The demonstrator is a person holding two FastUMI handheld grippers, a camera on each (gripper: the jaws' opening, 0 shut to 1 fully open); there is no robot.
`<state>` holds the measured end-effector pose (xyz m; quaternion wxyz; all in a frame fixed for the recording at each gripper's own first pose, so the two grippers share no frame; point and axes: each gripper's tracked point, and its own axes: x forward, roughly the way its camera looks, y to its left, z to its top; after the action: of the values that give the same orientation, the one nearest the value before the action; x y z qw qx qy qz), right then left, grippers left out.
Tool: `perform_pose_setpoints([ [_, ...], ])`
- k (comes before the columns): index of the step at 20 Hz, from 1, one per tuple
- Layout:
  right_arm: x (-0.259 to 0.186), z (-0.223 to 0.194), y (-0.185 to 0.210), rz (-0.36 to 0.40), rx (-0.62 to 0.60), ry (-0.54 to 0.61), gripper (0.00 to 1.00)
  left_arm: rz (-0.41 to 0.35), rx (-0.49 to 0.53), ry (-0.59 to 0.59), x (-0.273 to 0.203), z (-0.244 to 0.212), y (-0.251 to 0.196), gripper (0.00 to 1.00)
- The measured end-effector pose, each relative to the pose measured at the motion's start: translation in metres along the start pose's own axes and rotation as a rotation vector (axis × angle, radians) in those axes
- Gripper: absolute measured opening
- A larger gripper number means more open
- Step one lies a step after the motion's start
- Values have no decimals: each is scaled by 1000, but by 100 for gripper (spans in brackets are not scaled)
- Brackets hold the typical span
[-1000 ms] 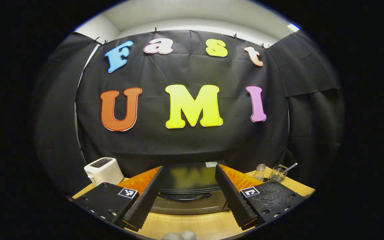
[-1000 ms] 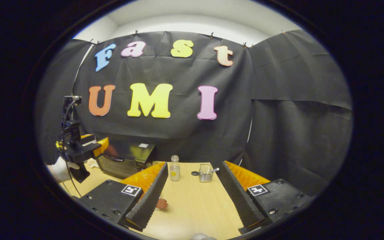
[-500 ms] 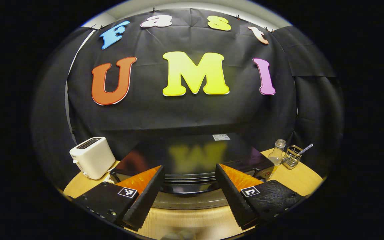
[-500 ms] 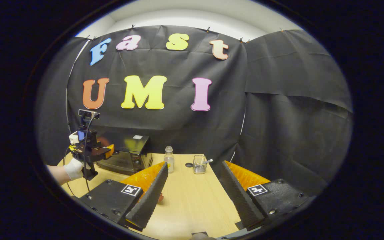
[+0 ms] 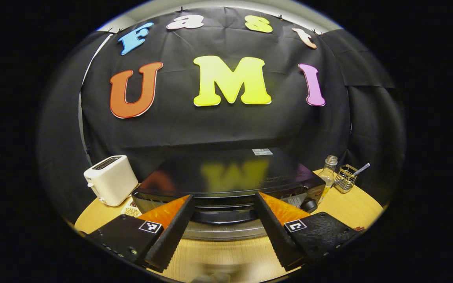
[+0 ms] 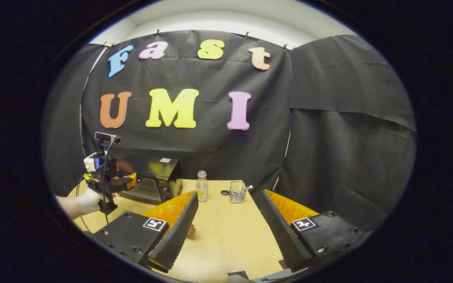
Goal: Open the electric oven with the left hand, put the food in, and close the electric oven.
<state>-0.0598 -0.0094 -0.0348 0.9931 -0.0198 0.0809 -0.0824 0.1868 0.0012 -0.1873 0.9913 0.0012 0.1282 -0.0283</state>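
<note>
Two tools, both spread wide and empty. Left tool level with the front of the electric oven, fingers astride the door handle but apparently short of it; contact not confirmed. Oven door shut, set on the desk between a white toaster and a glass bottle. Right tool above bare desk, well apart from the oven. Food: likely the small reddish piece just beside the right tool's left finger, partly hidden. Risks, as judged: closing early and missing the handle; slipping off the glossy bar mid-pull; dragging the light oven forward instead of swinging the door; door edge striking the desk-side fingers; knocking the bottle.
</note>
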Motion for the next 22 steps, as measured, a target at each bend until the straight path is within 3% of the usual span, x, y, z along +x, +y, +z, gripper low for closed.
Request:
perform_pose_setpoints([
  [10, -5, -11, 15, 67, -5, 16, 100, -6, -5, 41, -57, -46, -6, 97],
  [22, -6, -35, 14, 78, -21, 66, 100, -9, -16, 205, -99, -146, -16, 97],
])
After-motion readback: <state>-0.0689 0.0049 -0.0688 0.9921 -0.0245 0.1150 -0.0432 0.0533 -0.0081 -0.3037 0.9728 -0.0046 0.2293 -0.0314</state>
